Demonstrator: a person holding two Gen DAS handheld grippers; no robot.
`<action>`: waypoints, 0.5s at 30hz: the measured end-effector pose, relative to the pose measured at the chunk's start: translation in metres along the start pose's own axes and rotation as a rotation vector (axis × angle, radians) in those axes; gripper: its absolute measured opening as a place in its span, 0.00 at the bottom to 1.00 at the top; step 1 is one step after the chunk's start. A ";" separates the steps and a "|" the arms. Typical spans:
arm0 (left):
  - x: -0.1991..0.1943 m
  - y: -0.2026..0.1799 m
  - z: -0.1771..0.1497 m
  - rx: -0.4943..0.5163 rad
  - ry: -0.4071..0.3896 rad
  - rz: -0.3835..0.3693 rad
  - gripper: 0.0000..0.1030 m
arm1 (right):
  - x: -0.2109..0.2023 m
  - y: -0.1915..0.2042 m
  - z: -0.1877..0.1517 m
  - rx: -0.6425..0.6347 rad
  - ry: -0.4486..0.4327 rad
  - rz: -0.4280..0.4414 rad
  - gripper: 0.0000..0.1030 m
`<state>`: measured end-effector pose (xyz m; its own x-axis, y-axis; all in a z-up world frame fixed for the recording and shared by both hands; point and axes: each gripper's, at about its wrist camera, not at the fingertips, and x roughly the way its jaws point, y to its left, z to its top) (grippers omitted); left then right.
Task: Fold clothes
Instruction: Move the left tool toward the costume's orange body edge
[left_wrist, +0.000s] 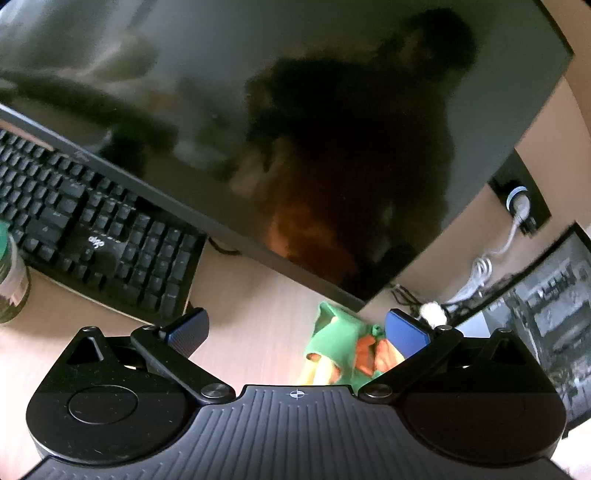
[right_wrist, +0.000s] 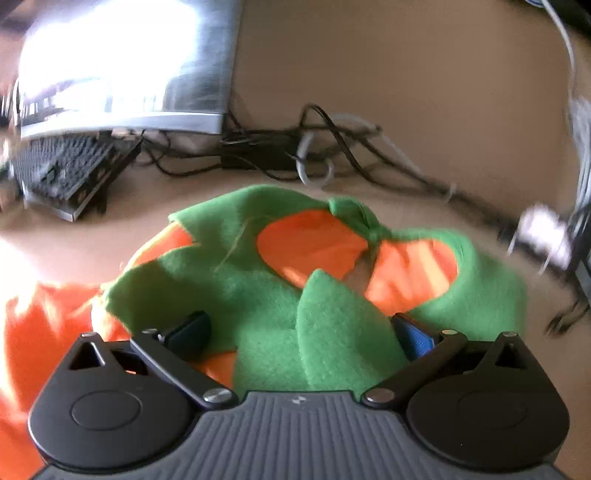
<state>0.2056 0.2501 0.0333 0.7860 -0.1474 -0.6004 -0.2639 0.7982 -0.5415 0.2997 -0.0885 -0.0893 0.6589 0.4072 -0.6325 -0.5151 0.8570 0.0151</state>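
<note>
Your left gripper (left_wrist: 295, 336) is wide open, nothing between the jaws, tilted up toward the monitor (left_wrist: 314, 129). The garment (left_wrist: 343, 347) shows low in that view, on the desk (left_wrist: 255, 314) just inside the right finger; contact can't be confirmed from here. Keyboard (left_wrist: 99, 229) sits at the left under the monitor's edge, a jar (left_wrist: 13, 273) just beside it at the frame edge. Socket (left_wrist: 519, 201) on the wall at the right, white cable hanging from it.

Your right gripper (right_wrist: 299, 332) is also spread open, low over the garment (right_wrist: 258, 295). The green felt collar fills the gap between the fingers, orange fabric under it and spilling left. Nothing is clamped. Behind the garment: a cable tangle (right_wrist: 314, 155) along the wall, a second monitor (right_wrist: 122, 62) and keyboard (right_wrist: 62, 166) upper left. View is motion-blurred.
</note>
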 end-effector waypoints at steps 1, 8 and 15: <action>0.000 0.002 0.001 -0.016 0.000 0.002 1.00 | -0.001 -0.005 -0.001 0.015 -0.003 -0.004 1.00; 0.001 0.017 0.003 -0.090 0.004 0.051 1.00 | -0.008 -0.017 -0.012 0.044 -0.002 -0.069 1.00; 0.006 0.024 0.004 -0.135 0.012 0.059 1.00 | -0.008 -0.017 -0.011 0.044 -0.001 -0.070 1.00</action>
<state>0.2066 0.2707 0.0189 0.7603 -0.1098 -0.6403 -0.3832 0.7202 -0.5784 0.2970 -0.1104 -0.0931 0.6934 0.3459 -0.6322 -0.4429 0.8966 0.0048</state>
